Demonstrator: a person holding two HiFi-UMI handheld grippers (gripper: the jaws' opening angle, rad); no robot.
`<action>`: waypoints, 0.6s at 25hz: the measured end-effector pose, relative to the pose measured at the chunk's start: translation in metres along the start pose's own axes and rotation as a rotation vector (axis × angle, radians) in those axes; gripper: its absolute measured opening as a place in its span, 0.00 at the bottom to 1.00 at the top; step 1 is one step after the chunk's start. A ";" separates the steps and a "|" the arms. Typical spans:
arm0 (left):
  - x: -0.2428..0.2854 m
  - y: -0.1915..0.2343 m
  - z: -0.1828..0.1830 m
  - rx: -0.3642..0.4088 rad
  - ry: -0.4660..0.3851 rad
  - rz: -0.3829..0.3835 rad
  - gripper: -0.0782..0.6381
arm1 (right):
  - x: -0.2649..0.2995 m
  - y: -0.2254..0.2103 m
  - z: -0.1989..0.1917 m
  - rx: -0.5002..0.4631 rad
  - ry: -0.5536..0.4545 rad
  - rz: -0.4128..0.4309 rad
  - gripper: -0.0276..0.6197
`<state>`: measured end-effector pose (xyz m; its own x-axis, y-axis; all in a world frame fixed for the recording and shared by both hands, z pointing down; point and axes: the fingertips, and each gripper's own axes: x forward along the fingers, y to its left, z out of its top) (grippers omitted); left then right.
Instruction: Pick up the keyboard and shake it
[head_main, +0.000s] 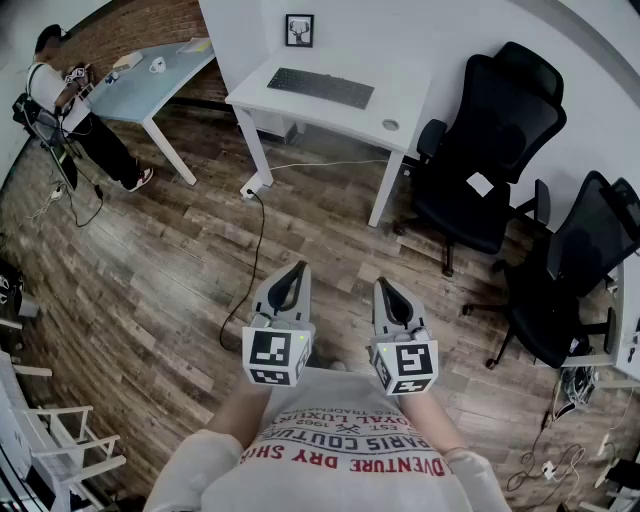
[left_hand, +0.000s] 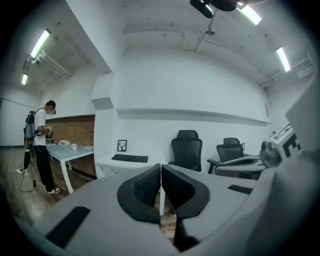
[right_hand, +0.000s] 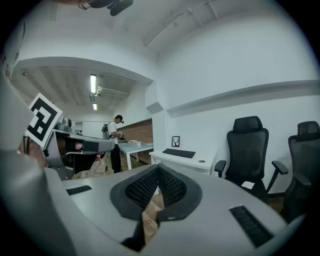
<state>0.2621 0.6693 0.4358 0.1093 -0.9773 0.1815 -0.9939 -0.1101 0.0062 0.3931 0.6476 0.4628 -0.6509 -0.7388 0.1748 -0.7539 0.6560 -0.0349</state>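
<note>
- The keyboard (head_main: 320, 88) is lying untouched on the white desk (head_main: 405, 105), well ahead
- The left gripper (head_main: 297, 272) and right gripper (head_main: 383, 287) are hovering empty, jaws together
- The approach is pending, likely calling for walking over and opening both

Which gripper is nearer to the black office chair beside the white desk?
Right. The black office chair stands ahead and right of the right gripper; the left gripper is farther left.

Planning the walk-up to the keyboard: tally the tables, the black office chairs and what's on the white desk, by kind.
Tables: 2, the white desk and the pale blue table
Black office chairs: 2, one by the desk, another further right
Keyboard: 1
Picture frame: 1
Small round disc: 1
Total: 7
</note>
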 end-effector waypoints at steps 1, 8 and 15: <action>0.002 0.003 -0.001 -0.006 0.004 0.002 0.15 | 0.004 0.000 0.000 0.001 0.001 0.002 0.08; 0.018 0.026 -0.008 -0.036 0.034 0.015 0.15 | 0.030 0.001 -0.005 0.026 0.015 0.011 0.08; 0.045 0.057 -0.013 -0.063 0.065 0.025 0.15 | 0.066 -0.005 -0.007 0.067 0.044 -0.005 0.08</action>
<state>0.2103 0.6216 0.4567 0.0853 -0.9655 0.2462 -0.9955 -0.0721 0.0622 0.3543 0.5971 0.4819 -0.6435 -0.7337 0.2183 -0.7625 0.6393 -0.0990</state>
